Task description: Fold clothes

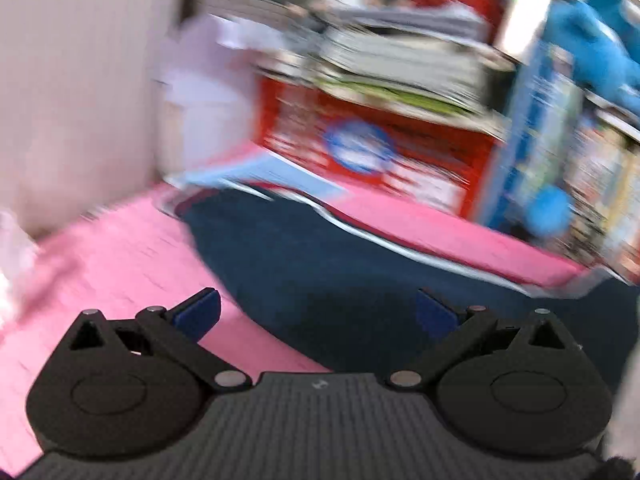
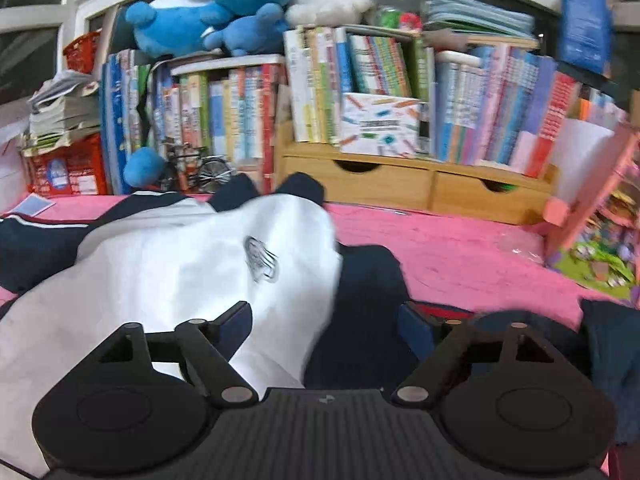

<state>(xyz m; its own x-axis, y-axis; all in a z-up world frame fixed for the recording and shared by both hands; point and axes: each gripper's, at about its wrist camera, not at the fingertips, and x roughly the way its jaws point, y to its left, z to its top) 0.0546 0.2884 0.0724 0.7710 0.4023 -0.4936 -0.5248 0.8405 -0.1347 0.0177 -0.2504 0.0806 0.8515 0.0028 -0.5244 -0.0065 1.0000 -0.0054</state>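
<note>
Grippers: left gripper (image 1: 316, 314) and right gripper (image 2: 324, 322) both spread, nothing between the pads.
Garment: white-and-navy jacket (image 2: 180, 264) lies rumpled on the pink tabletop (image 2: 460, 248), just ahead.
Progress: early; one white panel flopped over, sleeves and body unfolded.
Backdrop: bookshelf (image 2: 360, 120).

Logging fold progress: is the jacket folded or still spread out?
Not neatly folded: the jacket lies rumpled on the pink cover, white panel bunched over navy parts, neither gripper holding it.

Crumpled white-and-navy jacket (image 2: 180, 264) on pink cloth (image 2: 460, 248)
</note>
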